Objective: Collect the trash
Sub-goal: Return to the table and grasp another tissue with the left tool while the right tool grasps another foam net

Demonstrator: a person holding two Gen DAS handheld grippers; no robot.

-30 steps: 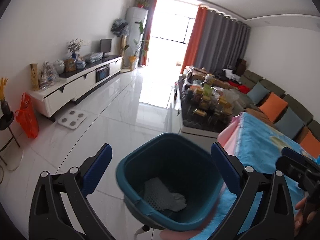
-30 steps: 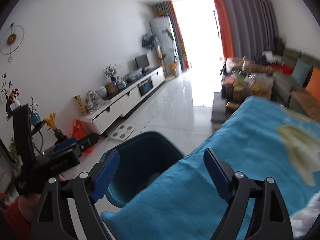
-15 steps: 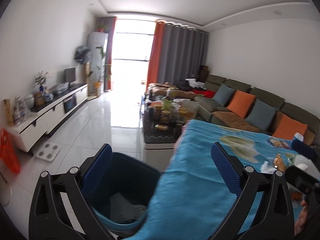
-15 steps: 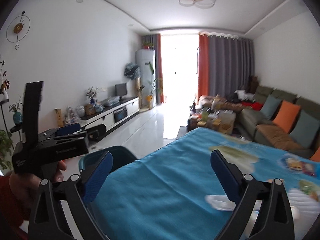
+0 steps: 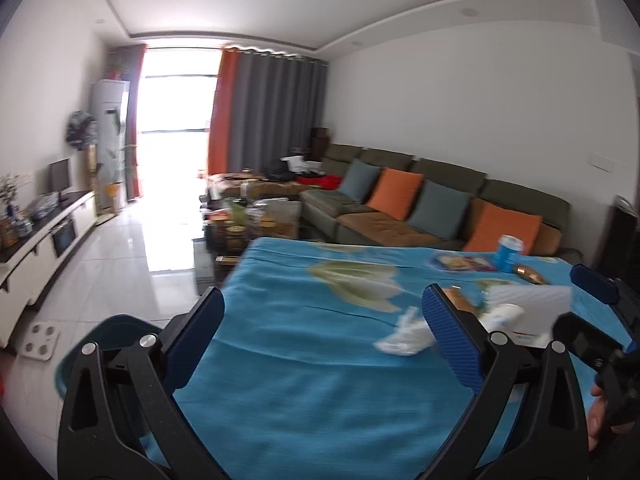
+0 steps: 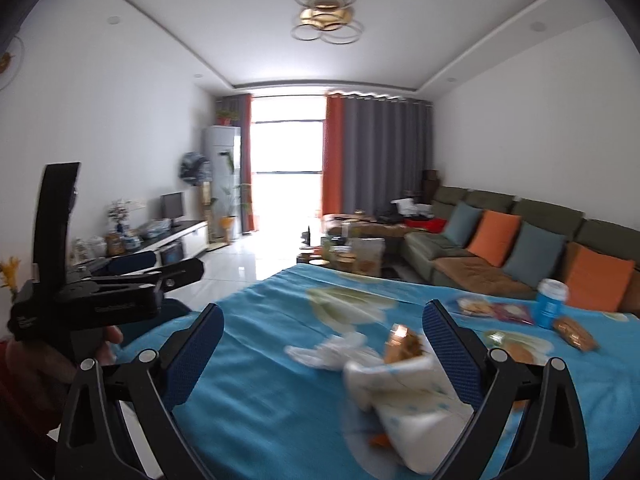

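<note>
Trash: crumpled white tissue (image 5: pixel 404 334) | soft blue tablecloth (image 5: pixel 304 380) | round teal bin (image 5: pixel 100 340)

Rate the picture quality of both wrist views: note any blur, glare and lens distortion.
Left wrist view: the crumpled tissue on the blue tablecloth is smeared by motion blur, while the left claw stays sharp; the window is blown out white. Right wrist view: the white wrapper is blurred, the window overexposed, and the fisheye bends the ceiling edges, with dark corners.
</note>
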